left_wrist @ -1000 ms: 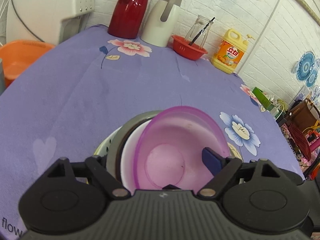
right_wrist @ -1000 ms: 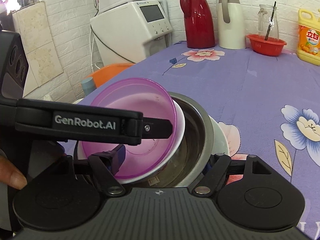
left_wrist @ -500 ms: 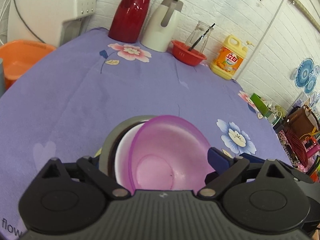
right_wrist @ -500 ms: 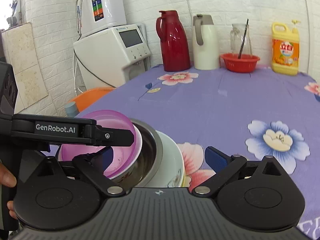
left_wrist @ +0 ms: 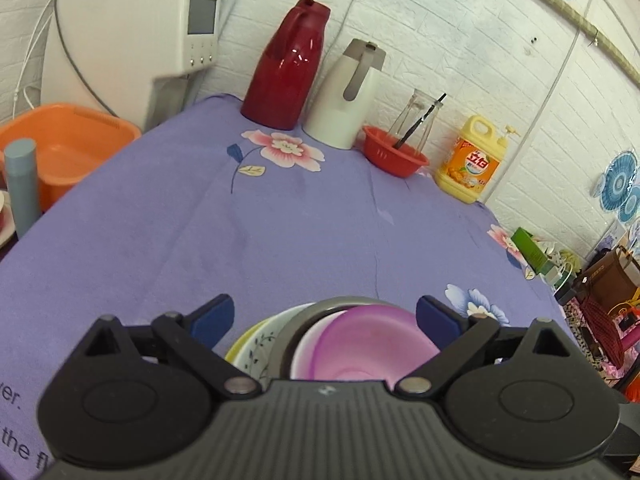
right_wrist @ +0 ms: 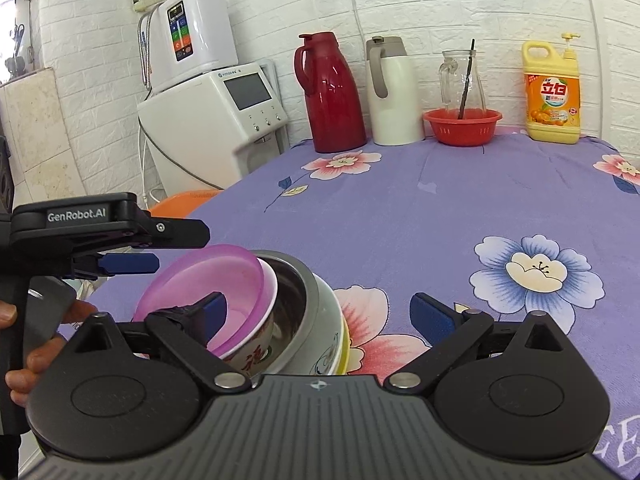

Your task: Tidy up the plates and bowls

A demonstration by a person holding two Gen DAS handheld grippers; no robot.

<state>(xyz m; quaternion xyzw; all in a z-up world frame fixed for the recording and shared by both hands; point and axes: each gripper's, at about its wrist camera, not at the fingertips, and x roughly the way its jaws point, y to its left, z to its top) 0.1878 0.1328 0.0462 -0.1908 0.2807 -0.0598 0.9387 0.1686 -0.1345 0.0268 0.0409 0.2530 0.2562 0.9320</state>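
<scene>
A purple floral tablecloth covers the table. At the far edge, against the white brick wall, a red thermos jug stands just beside a white thermos jug. To their right, a red basket holds a glass pitcher containing a dark stick. A yellow detergent bottle stands further right. Beyond the table's left edge stand a white water dispenser, an orange basin and a grey-blue cylinder.
</scene>
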